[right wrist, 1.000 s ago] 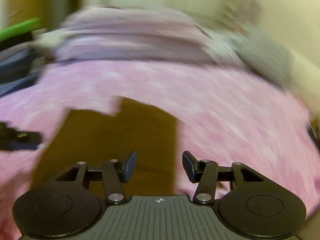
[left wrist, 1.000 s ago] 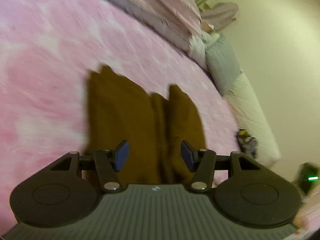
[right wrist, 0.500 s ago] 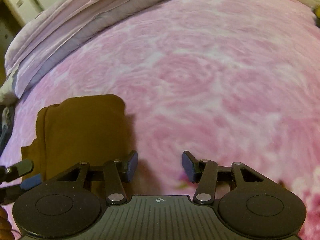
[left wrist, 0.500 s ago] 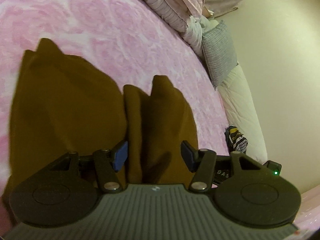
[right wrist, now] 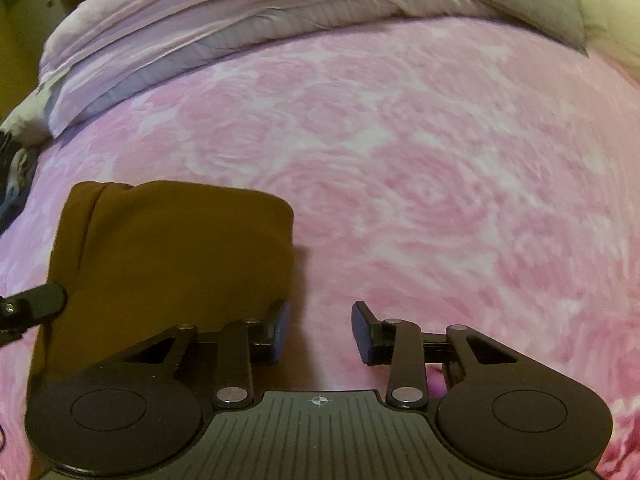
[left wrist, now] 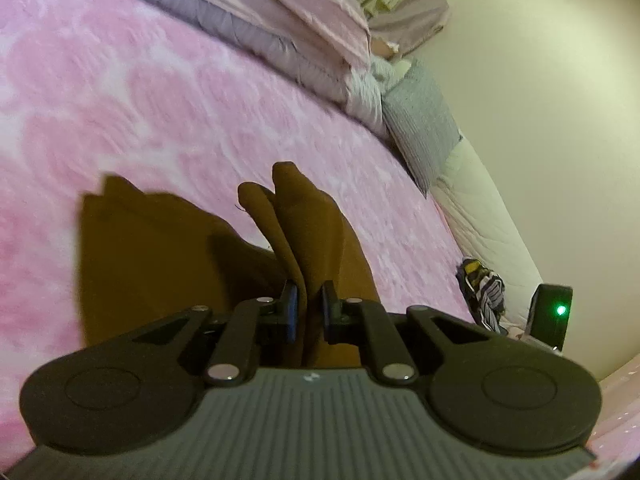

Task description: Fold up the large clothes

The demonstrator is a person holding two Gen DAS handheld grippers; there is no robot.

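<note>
The left gripper (left wrist: pixel 307 312), its fingers (left wrist: pixel 290 312) closed on a raised fold of a brown garment (left wrist: pixel 160 256), above a bed (left wrist: pixel 200 112) with a pink rose-patterned cover. Folded lilac bedding (left wrist: pixel 288 20) and a grey pillow (left wrist: pixel 424 120) lie along the far edge by a cream wall (left wrist: pixel 540 100); a black device (left wrist: pixel 550 316) shows a green light at right
</note>
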